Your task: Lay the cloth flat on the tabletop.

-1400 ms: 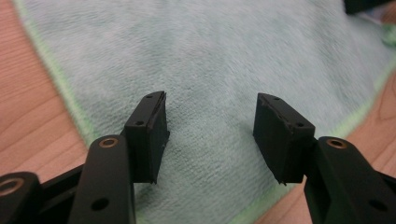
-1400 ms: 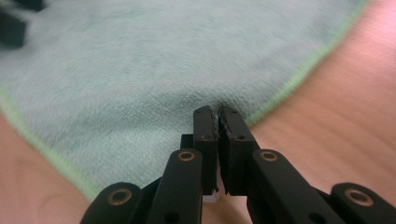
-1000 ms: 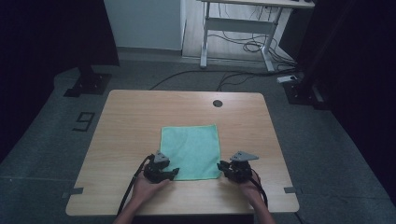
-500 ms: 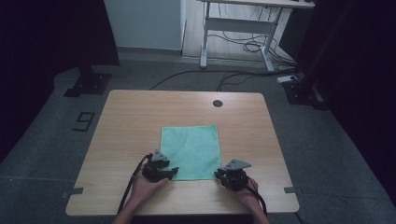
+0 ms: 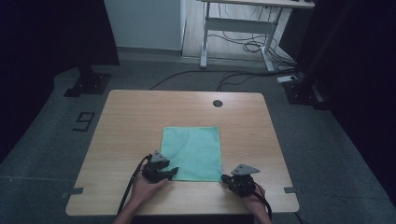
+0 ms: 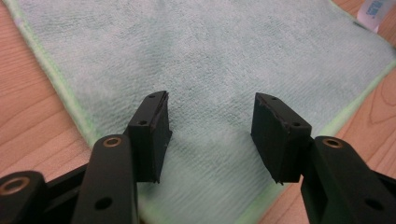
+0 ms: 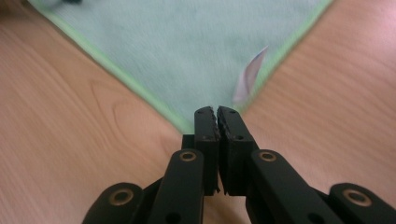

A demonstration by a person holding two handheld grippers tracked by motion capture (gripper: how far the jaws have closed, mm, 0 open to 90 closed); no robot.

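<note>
A green cloth (image 5: 191,151) lies flat on the wooden table (image 5: 140,116). My left gripper (image 5: 173,171) rests at its near left corner. Its jaws stand open over the cloth (image 6: 210,56) with only flat fabric under the gap (image 6: 210,121). My right gripper (image 5: 225,178) is at the near right corner. Its jaws have just been closing and now stand shut (image 7: 216,112), with the tip of the cloth (image 7: 187,46) running in between them. A white label (image 7: 250,74) sticks up from the hem just beyond the tips.
A dark round hole (image 5: 217,103) sits in the tabletop near the far edge. Behind the table stand a white desk frame (image 5: 233,32) and loose cables (image 5: 243,46) on the floor. Bare wood surrounds the cloth on every side.
My right gripper has slid toward the table's near edge, settled on the cloth's near right corner, and its jaws have come together. The left gripper has stayed put.
</note>
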